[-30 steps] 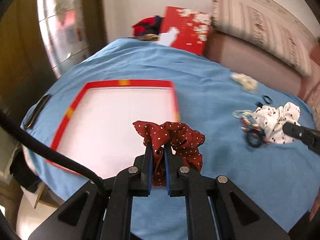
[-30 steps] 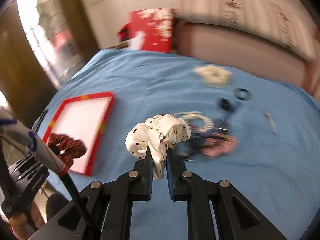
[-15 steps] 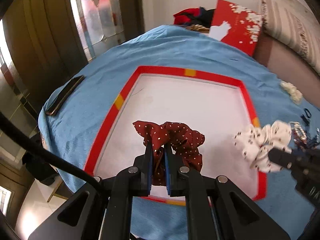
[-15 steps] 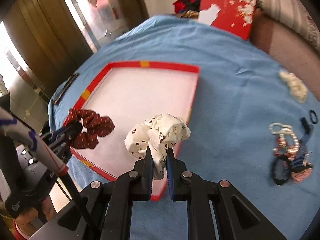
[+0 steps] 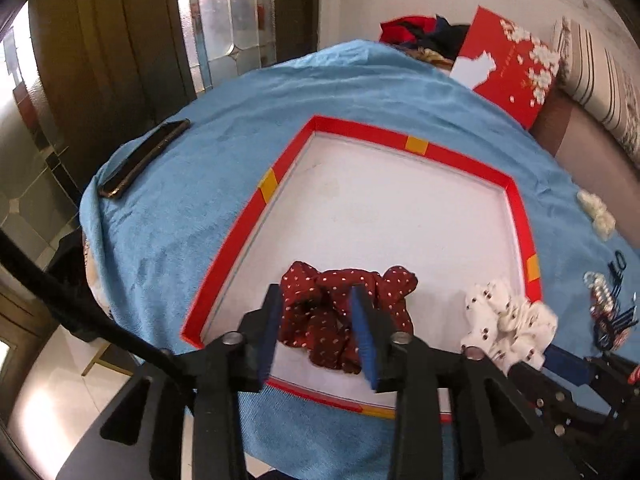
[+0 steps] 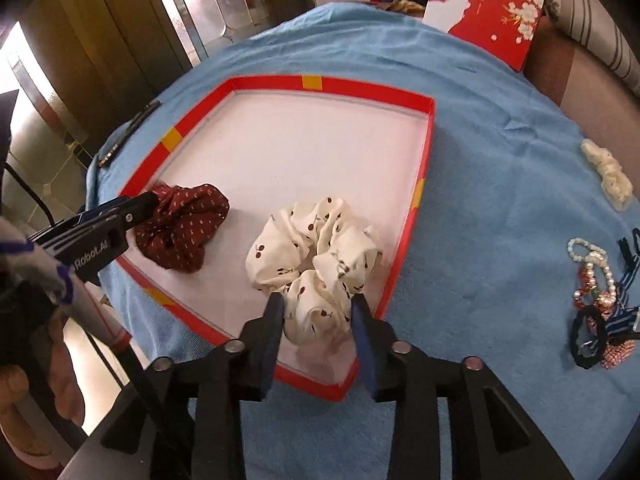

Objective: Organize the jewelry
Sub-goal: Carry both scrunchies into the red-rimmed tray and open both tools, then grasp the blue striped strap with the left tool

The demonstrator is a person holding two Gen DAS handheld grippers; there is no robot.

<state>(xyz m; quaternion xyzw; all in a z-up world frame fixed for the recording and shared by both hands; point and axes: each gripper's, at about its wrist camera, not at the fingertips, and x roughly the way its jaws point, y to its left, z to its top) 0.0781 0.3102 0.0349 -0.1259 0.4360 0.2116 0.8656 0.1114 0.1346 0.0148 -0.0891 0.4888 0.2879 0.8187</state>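
Observation:
A red-rimmed tray (image 5: 360,130) (image 6: 360,88) with a white floor lies on the blue cloth. The dark red dotted scrunchie (image 5: 340,320) (image 6: 180,228) rests on the tray floor near its front left corner. My left gripper (image 5: 316,304) straddles it, jaws opening, and the pads no longer pinch it. A white cherry-print scrunchie (image 6: 316,256) (image 5: 508,328) lies on the tray floor by the right rim. My right gripper (image 6: 318,308) stands around its near end, jaws opening, and its pads no longer squeeze the fabric.
A dark phone (image 5: 144,158) lies at the cloth's left edge. A red gift box (image 6: 488,8) leans at the back. On the cloth to the right lie a cream scrunchie (image 6: 608,174) and a heap of bracelets and hair ties (image 6: 600,300).
Both grippers carried their scrunchies left over the tray and sank. Their jaws, shut before, have parted. Each scrunchie now lies spread on the tray floor.

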